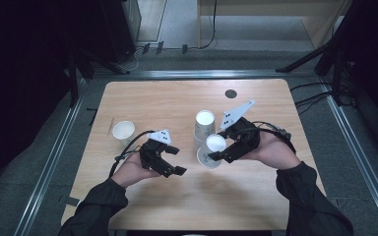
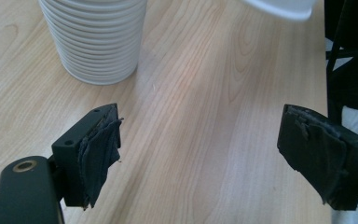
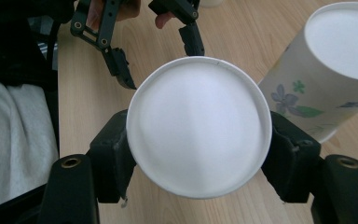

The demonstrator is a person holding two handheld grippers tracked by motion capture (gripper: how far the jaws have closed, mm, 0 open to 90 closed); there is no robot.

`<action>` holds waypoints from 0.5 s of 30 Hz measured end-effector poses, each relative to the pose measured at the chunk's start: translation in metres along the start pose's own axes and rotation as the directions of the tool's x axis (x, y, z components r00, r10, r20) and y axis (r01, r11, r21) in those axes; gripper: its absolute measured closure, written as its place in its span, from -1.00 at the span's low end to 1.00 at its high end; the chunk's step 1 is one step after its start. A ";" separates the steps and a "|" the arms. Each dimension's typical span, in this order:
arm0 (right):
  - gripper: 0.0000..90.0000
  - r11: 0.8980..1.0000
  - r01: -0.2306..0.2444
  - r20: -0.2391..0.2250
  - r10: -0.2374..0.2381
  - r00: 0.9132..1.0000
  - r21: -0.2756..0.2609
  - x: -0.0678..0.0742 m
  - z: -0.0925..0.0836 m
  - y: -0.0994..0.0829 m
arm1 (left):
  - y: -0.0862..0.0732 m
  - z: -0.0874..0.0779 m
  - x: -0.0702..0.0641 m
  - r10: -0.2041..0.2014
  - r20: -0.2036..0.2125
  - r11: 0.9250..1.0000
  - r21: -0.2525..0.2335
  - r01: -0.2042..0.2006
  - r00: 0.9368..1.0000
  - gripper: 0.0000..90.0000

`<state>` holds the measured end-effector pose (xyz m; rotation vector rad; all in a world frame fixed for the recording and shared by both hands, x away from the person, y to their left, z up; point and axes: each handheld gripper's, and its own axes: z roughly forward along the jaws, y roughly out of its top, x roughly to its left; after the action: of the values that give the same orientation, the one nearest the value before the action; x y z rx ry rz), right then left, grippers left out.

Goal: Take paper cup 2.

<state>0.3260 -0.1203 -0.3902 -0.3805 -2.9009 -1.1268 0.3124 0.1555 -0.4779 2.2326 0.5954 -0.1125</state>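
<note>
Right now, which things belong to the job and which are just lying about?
In the job:
- upside-down cup, clamped in the right tongs
- upside-down cup stack beside it
- left tongs, open

Lying about:
- single upright cup at table's left
- dark round spot near the far edge

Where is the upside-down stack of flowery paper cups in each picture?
High view: the upside-down stack of flowery paper cups stands mid-table, just behind the right gripper.
Left gripper view: top left, beyond the open jaws.
Right gripper view: at the right edge.
Shared landmark: the upside-down white paper cup clamped in the right gripper, beside the stack.
</note>
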 end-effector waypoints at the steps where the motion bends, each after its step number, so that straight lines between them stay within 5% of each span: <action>1: -0.25 1.000 0.000 -0.006 0.000 1.000 -0.006 0.000 0.003 -0.002 | 0.000 0.000 0.000 0.002 0.001 1.000 -0.005 -0.002 1.000 -0.71; 15: -0.25 0.998 -0.030 -0.047 0.028 0.999 -0.050 -0.007 0.038 -0.028 | 0.003 0.009 -0.005 0.047 0.056 0.997 -0.059 -0.044 0.997 -0.71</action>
<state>0.3291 -0.1166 -0.4376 -0.3905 -2.8226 -1.1903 0.3103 0.1450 -0.4802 2.1782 0.5105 -0.1343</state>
